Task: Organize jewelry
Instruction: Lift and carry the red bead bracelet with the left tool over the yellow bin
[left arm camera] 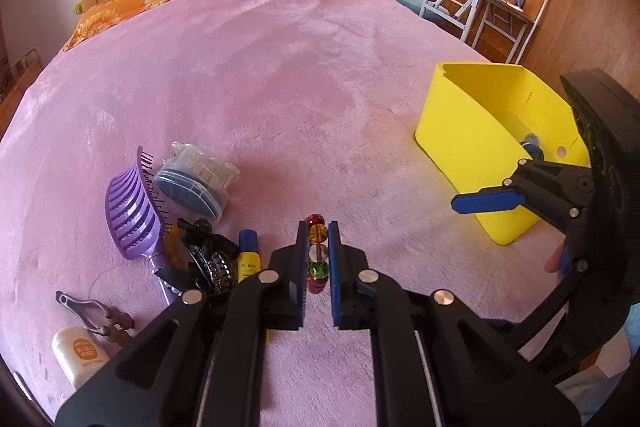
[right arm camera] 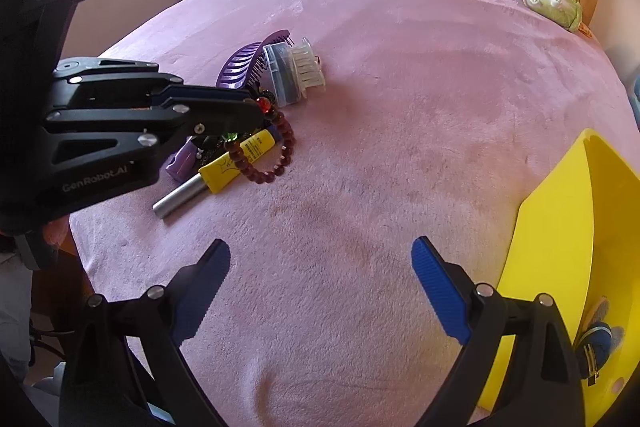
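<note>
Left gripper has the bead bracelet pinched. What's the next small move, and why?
Probably carry the left gripper across toward the yellow bin, staying shut. The bead bracelet hangs from its fingers above the pink blanket, clear of the yellow tube and purple hairbrush. The bin sits open on the right, and the right gripper stands open and holds nothing.

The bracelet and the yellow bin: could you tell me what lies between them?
Only bare pink blanket lies between bracelet and bin, in the right wrist view.
</note>
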The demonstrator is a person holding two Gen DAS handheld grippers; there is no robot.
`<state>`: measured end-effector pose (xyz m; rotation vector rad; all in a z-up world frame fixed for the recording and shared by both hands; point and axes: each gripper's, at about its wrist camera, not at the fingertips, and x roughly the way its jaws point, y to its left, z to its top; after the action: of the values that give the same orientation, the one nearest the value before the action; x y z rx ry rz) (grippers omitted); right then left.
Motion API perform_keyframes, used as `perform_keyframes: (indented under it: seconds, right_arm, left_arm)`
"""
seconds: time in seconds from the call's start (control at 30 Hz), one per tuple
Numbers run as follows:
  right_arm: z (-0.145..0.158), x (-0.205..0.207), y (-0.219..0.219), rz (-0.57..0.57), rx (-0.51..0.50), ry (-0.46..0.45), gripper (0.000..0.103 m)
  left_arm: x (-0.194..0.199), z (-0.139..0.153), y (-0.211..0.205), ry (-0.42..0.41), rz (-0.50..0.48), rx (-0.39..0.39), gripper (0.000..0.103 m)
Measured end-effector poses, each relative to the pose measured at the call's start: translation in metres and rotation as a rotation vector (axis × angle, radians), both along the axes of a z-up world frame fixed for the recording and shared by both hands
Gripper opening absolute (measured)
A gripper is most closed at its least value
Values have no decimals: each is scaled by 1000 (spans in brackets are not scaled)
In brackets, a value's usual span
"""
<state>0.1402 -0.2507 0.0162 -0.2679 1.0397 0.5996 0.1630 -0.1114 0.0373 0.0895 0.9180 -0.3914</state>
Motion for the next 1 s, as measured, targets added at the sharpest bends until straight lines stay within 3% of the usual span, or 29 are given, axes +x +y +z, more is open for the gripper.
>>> perform_keyframes:
  seconds: [0.57, 1.0]
  right_arm:
    - [20, -9, -14, -5, 26, -75, 93]
    - [64, -13, -94, -104, 78, -209, 93]
  left_arm:
    - [-17, 30, -22, -69, -71, 23, 10]
    - [-12, 78, -90, -156, -159, 71, 10]
